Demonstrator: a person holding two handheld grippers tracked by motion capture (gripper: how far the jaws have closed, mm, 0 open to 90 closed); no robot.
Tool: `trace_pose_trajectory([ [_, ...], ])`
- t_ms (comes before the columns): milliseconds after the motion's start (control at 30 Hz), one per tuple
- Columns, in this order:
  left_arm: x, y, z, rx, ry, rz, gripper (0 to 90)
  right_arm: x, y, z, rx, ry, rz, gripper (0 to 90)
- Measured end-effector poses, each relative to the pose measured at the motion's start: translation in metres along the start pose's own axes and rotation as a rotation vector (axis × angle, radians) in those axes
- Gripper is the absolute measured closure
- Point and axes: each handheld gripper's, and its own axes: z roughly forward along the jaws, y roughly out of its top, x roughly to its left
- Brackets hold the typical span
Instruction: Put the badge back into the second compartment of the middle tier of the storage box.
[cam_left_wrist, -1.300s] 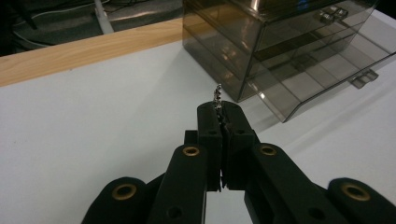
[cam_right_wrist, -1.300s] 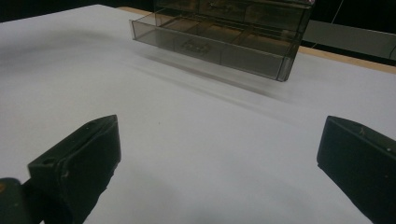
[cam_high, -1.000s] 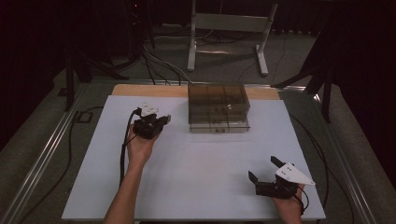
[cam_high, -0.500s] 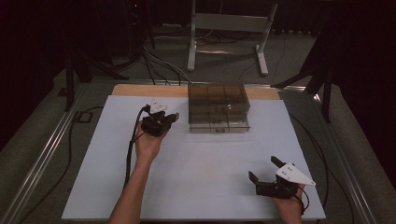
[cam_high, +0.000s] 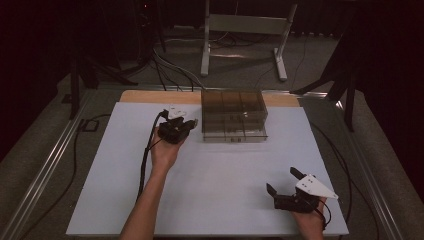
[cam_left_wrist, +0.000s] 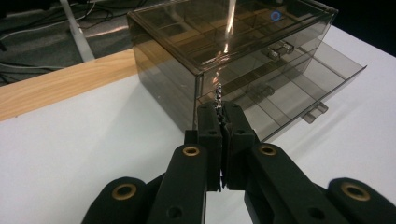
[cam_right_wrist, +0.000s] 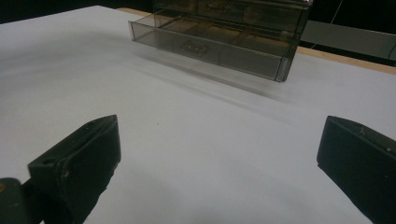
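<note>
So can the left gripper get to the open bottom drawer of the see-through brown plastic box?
Probably yes. The left gripper, jaws shut, sits just beside the box's corner, and the pulled-out bottom drawer lies right ahead of it, with only bare white table between.

Only the drawer box (cam_high: 233, 116) with its open drawer (cam_high: 235, 134) interrupts the white tabletop (cam_high: 215, 190).

White board (cam_high: 125, 175) on a wooden table (cam_high: 145, 96); metal stand (cam_high: 245, 30) and floor cables (cam_high: 170, 65) behind.

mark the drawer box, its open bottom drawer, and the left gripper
drawer box (cam_high: 232, 102), high view, top panel
open bottom drawer (cam_right_wrist: 212, 49), right gripper view, front wall
left gripper (cam_left_wrist: 219, 112), left gripper view, between the shut fingers' tips
</note>
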Motion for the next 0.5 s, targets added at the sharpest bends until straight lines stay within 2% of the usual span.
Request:
trace_pose_trajectory([
  [500,-0.007,0.001,0.012,0.015,-0.011,0.011,89.3,0.0,0.0,0.0,-0.001,0.001,-0.001,0.0],
])
